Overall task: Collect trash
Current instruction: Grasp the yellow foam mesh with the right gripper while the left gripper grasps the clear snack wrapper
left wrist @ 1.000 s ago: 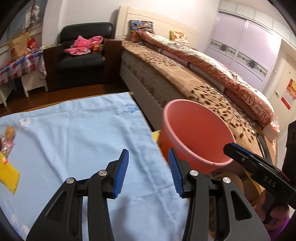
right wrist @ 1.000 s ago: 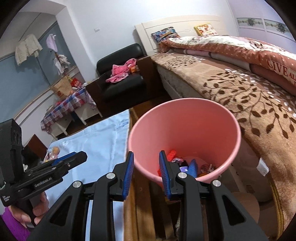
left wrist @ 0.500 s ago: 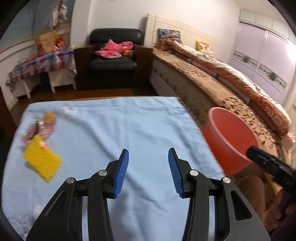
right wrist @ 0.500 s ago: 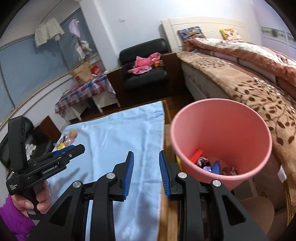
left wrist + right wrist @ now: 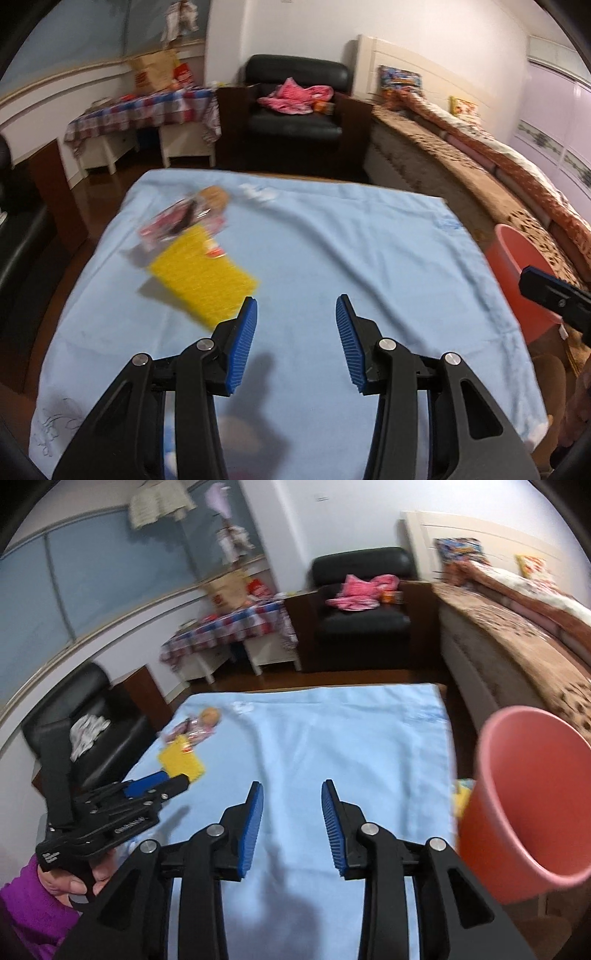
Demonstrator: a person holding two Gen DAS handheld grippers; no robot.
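Bedroom w/ light-blue cloth [image 5: 332,240] on a low table. Yellow packet [image 5: 201,277] lies on cloth's left part, crumpled wrappers [image 5: 184,218] touching its far side. Left gripper [image 5: 295,347] wide open, empty. Right gripper [image 5: 291,825] empty, jaws just been opening. Only right view shows pink bin [image 5: 524,805] rim fully, right of cloth, plus purple sleeve [image 5: 26,904].
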